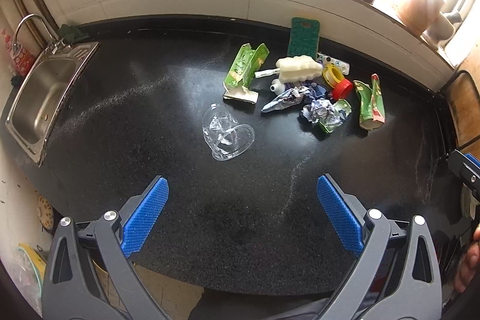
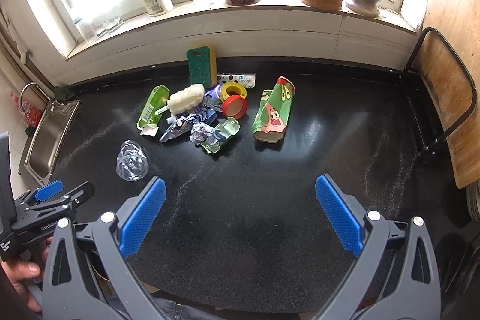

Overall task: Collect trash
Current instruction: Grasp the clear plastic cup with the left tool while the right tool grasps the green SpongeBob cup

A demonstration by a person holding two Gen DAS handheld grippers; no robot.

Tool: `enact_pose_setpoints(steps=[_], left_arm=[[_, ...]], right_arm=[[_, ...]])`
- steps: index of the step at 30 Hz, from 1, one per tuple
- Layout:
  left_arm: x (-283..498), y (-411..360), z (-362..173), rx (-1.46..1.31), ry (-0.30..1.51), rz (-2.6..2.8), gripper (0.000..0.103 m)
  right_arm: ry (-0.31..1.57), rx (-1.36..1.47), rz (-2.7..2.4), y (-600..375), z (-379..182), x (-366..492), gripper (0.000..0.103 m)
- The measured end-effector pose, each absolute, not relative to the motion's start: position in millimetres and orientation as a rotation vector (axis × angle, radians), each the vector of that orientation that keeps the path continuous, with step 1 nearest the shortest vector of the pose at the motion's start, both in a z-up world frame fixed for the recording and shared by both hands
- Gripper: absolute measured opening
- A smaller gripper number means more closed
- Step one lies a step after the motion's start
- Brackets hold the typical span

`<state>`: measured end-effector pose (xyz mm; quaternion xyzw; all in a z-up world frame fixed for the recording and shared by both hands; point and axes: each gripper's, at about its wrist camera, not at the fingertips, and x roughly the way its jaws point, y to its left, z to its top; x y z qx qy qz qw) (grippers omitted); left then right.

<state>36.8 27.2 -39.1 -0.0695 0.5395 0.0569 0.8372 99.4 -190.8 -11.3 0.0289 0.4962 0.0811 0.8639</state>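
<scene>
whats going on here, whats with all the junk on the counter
A person holds a gripper in each hand over a black counter. The left gripper and right gripper are both open and empty. Trash sits untouched ahead: a crushed clear cup, a green carton, crumpled paper and a red lid. Nothing collected yet.

The near half of the black counter (image 2: 255, 200) is bare, so both grippers have free passage forward. Ahead, the trash pile (image 2: 204, 116) blocks the middle, with a clear plastic cup (image 2: 132, 161) lying apart on its left. The sink (image 1: 42, 98) bounds the left side, and a wooden board (image 2: 444, 98) bounds the right.
</scene>
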Motion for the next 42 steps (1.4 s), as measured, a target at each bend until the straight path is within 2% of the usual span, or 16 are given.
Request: enact_pose_setpoints(steps=[13,18,20,23,27,29,30,34,37,38,42], left_arm=[[126.3,68.1,-130.6,-0.307,1.24,0.243,0.096],[148.9,73.1,-167.4,-0.307,1.312,0.264,0.084],[154.4,77.6,-179.4,-0.333,1.336,0.278,0.083],[162.1,79.2,-191.1,-0.334,1.357,0.281,0.082],[170.5,70.5,-195.7,-0.247,1.344,0.271,0.082],[175.3,65.2,-197.5,-0.198,1.348,0.265,0.082],[176.4,62.8,-198.4,-0.177,1.348,0.262,0.082],[180.0,55.9,-198.1,-0.169,1.365,0.246,0.082],[178.6,45.9,-194.9,-0.157,1.371,0.209,0.063],[175.3,44.8,-192.5,-0.179,1.369,0.2,0.052],[155.0,42.0,-168.3,-0.212,1.318,0.191,0.052]], right_arm=[[1.137,0.08,0.134,-200.8,-88.9,187.7,0.097],[1.225,0.129,0.088,-207.2,-132.3,236.2,0.097],[1.267,0.138,0.065,-210.4,-151.6,257.1,0.096],[1.332,0.138,0.045,-213.3,-179.9,281.5,0.091],[1.387,0.135,0.061,-211.2,-204.4,298.5,0.076],[1.369,0.078,0.053,-207.0,-204.5,300.0,0.067],[1.362,0.062,0.053,-205.9,-204.1,300.1,0.058],[1.354,0.066,0.065,-207.2,-200.6,296.0,0.056],[1.315,0.06,0.073,-212.5,-181.5,285.4,0.055],[1.291,0.053,0.077,-213.7,-171.6,279.1,0.055],[1.207,0.028,0.108,-213.6,-132.4,246.8,0.055]])
